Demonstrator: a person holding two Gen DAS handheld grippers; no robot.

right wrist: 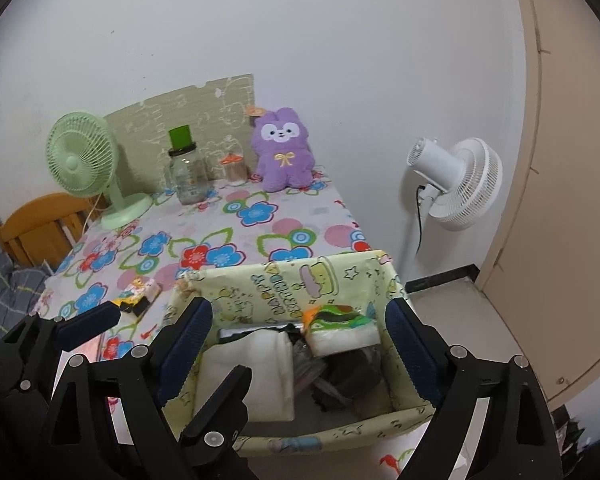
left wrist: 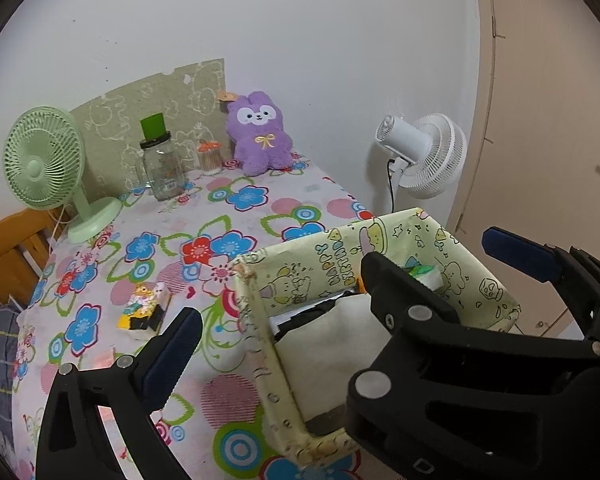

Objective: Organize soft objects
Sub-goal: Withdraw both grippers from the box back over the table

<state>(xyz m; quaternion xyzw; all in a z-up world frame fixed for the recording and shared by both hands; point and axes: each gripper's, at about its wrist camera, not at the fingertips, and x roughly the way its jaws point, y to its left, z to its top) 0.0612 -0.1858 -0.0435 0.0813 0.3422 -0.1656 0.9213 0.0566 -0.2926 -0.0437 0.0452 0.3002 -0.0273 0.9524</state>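
Both your grippers, left gripper [left wrist: 372,280] and right gripper [right wrist: 300,344], hang wide and empty over the yellow-green box [right wrist: 284,284]; the purple plush [right wrist: 282,150] waits at twelve o'clock, seemingly beside glass jars [right wrist: 188,178] a careless reach could topple.

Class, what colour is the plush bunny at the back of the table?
Purple plush bunny, with a white face; clearest in the right wrist view.

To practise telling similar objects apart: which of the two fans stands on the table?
The small green fan, standing on the flowered tablecloth at the left; the white fan stands on the floor beside the table.
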